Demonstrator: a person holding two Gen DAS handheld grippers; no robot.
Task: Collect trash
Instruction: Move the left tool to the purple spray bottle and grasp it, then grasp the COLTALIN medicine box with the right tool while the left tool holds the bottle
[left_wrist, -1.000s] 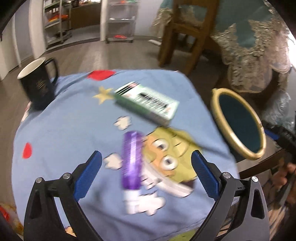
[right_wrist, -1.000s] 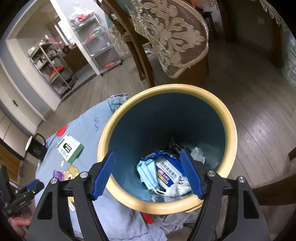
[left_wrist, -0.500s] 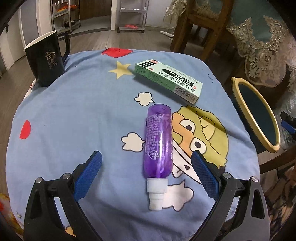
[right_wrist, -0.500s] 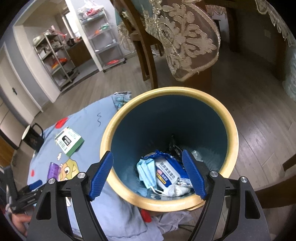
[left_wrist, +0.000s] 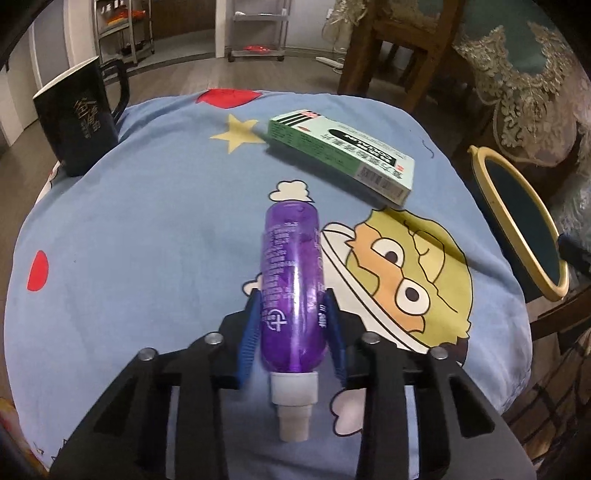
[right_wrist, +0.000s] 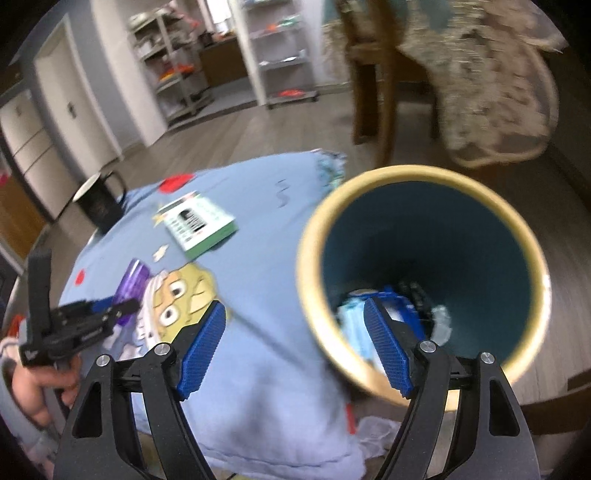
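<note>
Closed since before, left claw (left_wrist: 291, 314) pinches purple bottle (left_wrist: 290, 284); right claw (right_wrist: 293, 345) wide, seemingly beside bin (right_wrist: 421, 280).

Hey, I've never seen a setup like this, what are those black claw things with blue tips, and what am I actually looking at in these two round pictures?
Those claws are hand-held grippers, one in each of a person's hands; there is no robot. Each carries a fisheye camera looking forward along its two fingers, which is why the pictures look round and bent.

The left camera's picture shows the left gripper with its blue pads closed on a purple bottle, white cap toward the camera. Under it is a table covered with a blue cartoon cloth. On the cloth lie a green box and, at the far left edge, a black mug.

The right camera's picture shows the right gripper, open and holding nothing, in front of a yellow-rimmed bin beside the table. The bin already holds some wrappers. That picture is blurred.
</note>
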